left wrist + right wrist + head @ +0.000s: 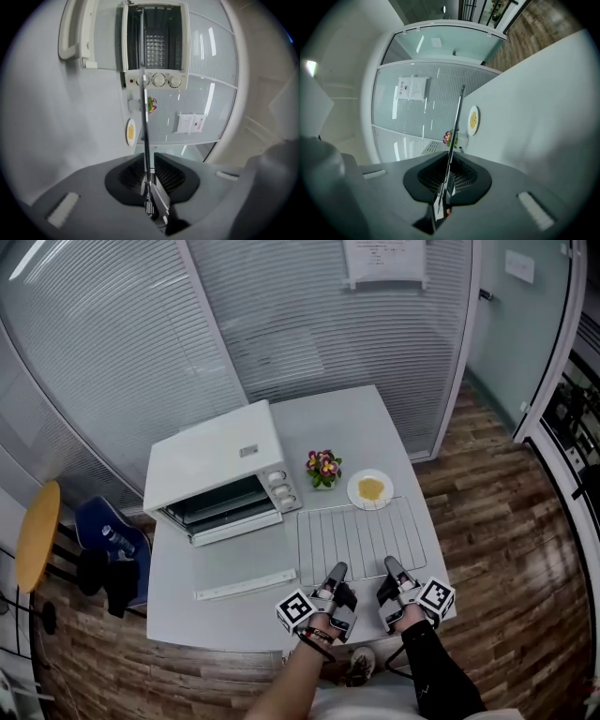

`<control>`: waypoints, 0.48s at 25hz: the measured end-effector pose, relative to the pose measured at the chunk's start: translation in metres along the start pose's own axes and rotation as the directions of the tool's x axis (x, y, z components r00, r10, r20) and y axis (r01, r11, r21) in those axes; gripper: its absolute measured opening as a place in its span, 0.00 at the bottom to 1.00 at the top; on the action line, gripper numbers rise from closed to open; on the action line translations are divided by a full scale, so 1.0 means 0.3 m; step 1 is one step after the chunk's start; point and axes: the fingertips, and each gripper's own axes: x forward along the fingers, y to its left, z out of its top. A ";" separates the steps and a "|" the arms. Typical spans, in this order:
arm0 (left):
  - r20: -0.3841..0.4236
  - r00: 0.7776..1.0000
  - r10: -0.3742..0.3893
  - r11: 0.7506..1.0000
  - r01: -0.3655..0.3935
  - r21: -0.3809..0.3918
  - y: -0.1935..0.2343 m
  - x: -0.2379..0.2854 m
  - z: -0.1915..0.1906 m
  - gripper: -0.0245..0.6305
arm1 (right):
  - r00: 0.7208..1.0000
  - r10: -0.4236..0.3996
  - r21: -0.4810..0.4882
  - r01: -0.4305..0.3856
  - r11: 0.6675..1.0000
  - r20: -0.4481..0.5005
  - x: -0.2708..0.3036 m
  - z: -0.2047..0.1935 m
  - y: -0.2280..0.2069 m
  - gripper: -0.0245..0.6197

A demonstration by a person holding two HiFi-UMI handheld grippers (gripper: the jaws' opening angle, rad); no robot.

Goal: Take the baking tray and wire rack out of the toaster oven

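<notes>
Left gripper (337, 570): clamping the wire rack (361, 535) at its near edge.
Right gripper (390, 564): gripping the same edge, just beside.
Rack position: lying flat over table (187, 610), stretching away from both jaws, right of toaster oven (216, 460).
Rack look: thin silver bars.
Baking tray: probably sitting inside the open oven; can't confirm.

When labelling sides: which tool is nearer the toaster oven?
Left. The left tool sits right of the toaster oven; the right tool grips the wire rack farther right.
</notes>
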 end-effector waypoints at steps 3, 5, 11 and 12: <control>-0.013 1.000 0.024 1.000 -0.024 -0.020 0.033 0.014 -0.011 0.13 | 0.998 -0.061 -0.002 0.061 0.998 0.001 -0.008 0.015 -0.048 0.05; -0.019 0.999 0.036 0.999 -0.037 -0.027 0.056 0.023 -0.016 0.13 | 0.998 -0.068 0.013 0.068 0.998 0.002 -0.003 0.021 -0.071 0.05; -0.041 0.998 0.054 0.997 -0.056 -0.053 0.102 0.039 -0.023 0.13 | 0.991 -0.137 0.038 0.137 0.990 0.000 0.005 0.023 -0.125 0.05; -0.043 0.997 0.060 0.997 -0.062 -0.056 0.113 0.041 -0.022 0.13 | 0.990 -0.141 0.040 0.140 0.989 -0.001 0.008 0.023 -0.133 0.05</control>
